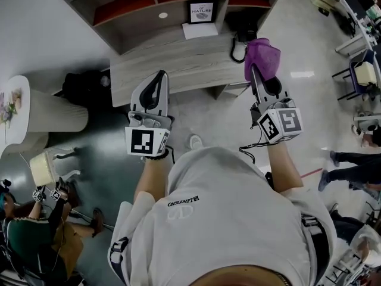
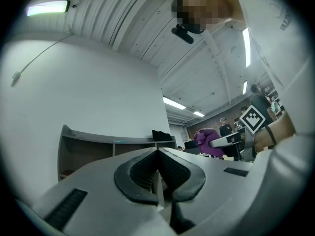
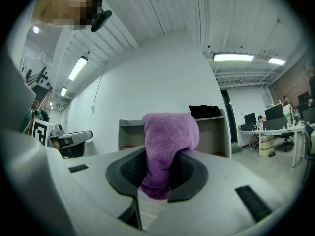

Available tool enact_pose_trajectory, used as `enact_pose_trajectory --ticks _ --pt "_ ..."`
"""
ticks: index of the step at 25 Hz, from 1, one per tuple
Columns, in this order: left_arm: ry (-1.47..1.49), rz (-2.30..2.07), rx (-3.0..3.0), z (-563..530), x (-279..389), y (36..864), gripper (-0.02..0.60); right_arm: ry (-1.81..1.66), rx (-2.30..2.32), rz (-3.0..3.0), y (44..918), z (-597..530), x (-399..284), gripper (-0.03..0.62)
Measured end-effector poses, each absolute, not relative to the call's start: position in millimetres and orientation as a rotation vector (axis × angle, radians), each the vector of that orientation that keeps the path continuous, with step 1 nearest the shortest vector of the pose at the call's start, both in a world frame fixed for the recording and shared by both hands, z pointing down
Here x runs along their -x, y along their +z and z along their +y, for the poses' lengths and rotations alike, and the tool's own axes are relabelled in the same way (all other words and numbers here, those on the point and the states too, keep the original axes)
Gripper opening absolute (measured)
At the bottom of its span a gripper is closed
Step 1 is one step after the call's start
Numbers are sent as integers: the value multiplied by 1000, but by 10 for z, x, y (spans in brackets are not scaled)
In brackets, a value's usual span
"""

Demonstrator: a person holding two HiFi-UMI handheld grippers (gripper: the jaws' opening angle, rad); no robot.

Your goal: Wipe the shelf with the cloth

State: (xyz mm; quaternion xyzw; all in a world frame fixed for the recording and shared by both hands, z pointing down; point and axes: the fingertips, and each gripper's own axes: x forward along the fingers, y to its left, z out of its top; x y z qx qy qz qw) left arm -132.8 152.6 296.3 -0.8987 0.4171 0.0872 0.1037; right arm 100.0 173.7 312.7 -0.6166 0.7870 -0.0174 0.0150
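Ahead, the shelf (image 1: 178,61) runs left-right — your right tongs (image 1: 257,70), clamping the cloth (image 1: 263,55), sit nearer; left tongs (image 1: 156,79) closed, empty.

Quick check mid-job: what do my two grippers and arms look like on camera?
The left gripper and right gripper match: pale grey tapered bodies, black ribbed pads, each with a marker cube of black-and-white squares at the rear. A thin black cable loops by the right one. The white T-shirt has short sleeves.

The head view looks steeply down on the shelf (image 1: 178,61); both gripper views face this same shelf from lower, nearly level.
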Motion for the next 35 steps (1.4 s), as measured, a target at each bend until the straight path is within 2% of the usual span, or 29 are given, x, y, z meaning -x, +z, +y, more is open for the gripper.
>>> enact_pose_trajectory --ticks 23,35 --pt "221 1188 2699 999 1421 3147 2 -96 1894 2447 3292 1101 -695 83" --pt "210 1193 2706 313 1150 3137 2 -123 1849 2488 3328 394 -787 83"
